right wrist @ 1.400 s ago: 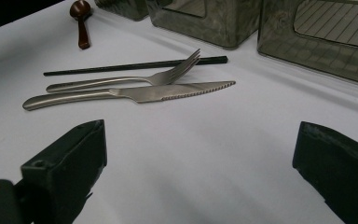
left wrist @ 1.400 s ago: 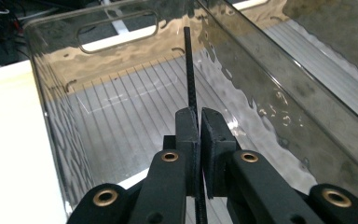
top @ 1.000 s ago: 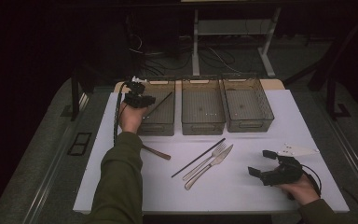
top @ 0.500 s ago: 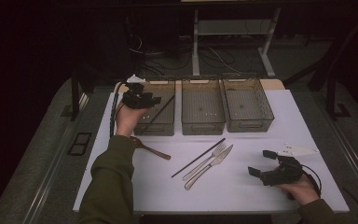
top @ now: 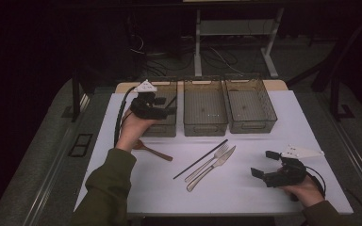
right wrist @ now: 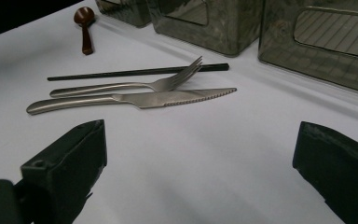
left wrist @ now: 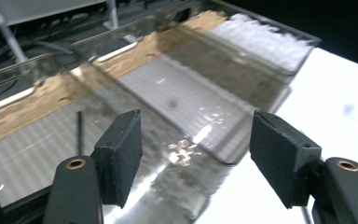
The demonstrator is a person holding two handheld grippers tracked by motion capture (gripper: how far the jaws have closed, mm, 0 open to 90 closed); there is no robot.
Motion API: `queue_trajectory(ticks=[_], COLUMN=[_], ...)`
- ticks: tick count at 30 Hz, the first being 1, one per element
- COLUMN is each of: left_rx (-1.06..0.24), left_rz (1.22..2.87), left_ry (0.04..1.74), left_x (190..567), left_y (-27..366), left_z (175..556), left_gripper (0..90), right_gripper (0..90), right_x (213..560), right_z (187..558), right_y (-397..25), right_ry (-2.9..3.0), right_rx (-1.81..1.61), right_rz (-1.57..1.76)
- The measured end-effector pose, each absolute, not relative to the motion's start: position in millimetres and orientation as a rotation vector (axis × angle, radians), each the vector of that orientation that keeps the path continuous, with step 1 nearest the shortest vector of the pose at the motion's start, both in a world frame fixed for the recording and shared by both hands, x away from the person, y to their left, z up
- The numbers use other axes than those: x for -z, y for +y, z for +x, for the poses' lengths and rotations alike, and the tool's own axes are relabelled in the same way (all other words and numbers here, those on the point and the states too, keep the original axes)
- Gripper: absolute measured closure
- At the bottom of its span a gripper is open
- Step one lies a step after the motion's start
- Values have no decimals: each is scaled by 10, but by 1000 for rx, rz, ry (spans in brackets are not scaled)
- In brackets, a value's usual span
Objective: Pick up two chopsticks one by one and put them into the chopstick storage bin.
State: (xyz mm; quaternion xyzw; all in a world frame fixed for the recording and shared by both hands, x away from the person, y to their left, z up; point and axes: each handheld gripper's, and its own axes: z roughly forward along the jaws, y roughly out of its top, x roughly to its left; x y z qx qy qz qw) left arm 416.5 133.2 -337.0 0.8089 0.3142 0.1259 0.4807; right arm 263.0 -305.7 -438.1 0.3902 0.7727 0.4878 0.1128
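My left gripper (top: pixel 163 107) hangs over the leftmost clear bin (top: pixel 162 130), held from below by a hand. In the left gripper view its jaws (left wrist: pixel 196 158) stand open with nothing between them, and a black chopstick (left wrist: pixel 79 132) lies on the floor of that bin (left wrist: pixel 18 163). My right gripper (top: pixel 263 164) rests low at the table's front right, open and holding nothing (right wrist: pixel 200 168). Ahead of it lie a second black chopstick (right wrist: pixel 135 72), a steel fork (right wrist: pixel 121 86) and a steel knife (right wrist: pixel 130 99), side by side.
A wooden spoon (top: pixel 153 150) lies on the white table (top: pixel 245 197) just in front of the left bin. The middle bin (top: pixel 205 128) and the right bin (top: pixel 252 126) stand in a row beside it. Cables and a stand's legs are on the floor beyond the table.
My left gripper has shifted slightly right and nearer over the left bin. The chopstick that stuck out from it now lies in the bin. The right gripper has not moved.
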Motion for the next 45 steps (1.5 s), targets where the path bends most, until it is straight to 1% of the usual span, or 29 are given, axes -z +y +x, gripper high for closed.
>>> queue_trajectory(ticks=[8, 19, 24, 37, 42, 45], left_rx=[-270, -252, -246, -241, -247, -228], left_rz=[1998, 2007, 2011, 2032, 2050, 2055], left_ry=[705, 704, 691, 671, 669, 672], left_x=[3425, 3707, 3791, 4059, 4155, 4211], left_y=[1229, 1113, 1047, 874, 843, 813], left_z=[3876, 3612, 3492, 3242, 3190, 3190], left_gripper=[282, 171, 146, 143, 146, 156], right_gripper=[23, 22, 23, 23, 23, 23], right_x=[4411, 4415, 4416, 4430, 4429, 4430], right_z=[2611, 2629, 2626, 2601, 2593, 2593], right_y=[-2997, -3008, -2995, -2980, -2980, -2985], right_ry=[2325, 2321, 2318, 2338, 2336, 2332], right_rx=[-1416, -1397, -1373, -1386, -1387, -1389], right_rz=[1082, 1075, 1076, 1061, 1057, 1049])
